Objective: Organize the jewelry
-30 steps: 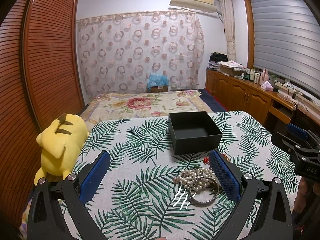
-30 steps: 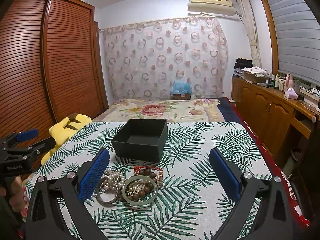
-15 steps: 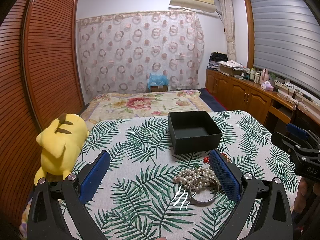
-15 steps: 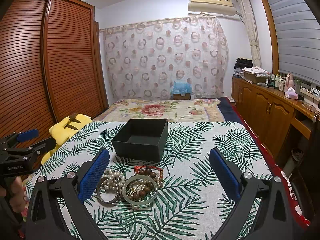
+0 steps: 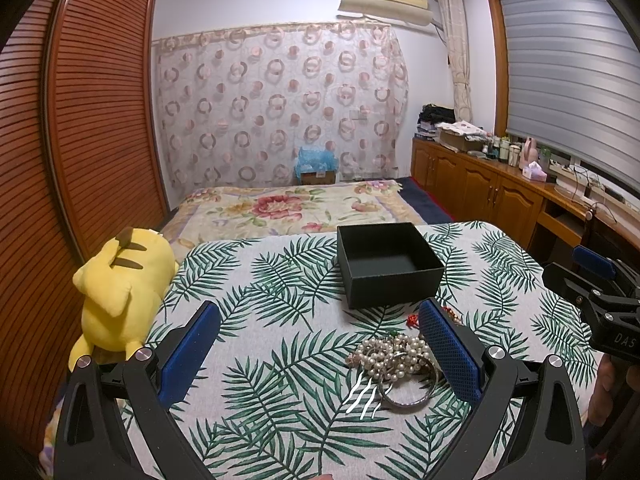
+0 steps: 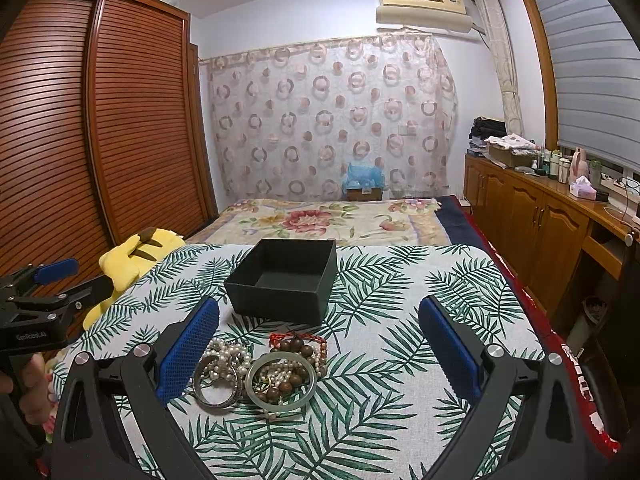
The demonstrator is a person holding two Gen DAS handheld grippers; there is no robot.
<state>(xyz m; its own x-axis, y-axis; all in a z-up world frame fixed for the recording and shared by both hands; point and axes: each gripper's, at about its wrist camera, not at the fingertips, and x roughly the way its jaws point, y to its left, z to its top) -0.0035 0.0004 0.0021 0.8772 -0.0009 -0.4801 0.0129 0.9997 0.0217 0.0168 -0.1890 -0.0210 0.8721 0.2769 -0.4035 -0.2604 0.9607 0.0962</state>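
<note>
Jewelry heap: pearl strand, silver bangle, pale green bangle, dark wooden beads with red cord. All tangled together on the leaf-print cover, near side, just in front of the black box. Box open-topped and, as far as the interior shows, empty. In the left wrist view the same pearls and silver ring lie just beside the right-hand blue pad.

Right gripper: jaws spread wide, nothing between them, hanging above the heap, which sits toward its left pad. Left gripper: also wide open and empty, pile off to its right.

Change over the last second: essentially none. Both views match the earlier frames; heap, box and both tools sit where they were. Reads as a pause before the first pick, with sorting not yet begun.

Yellow plush toy at the far-left edge of the cover, well apart from the pile
</note>
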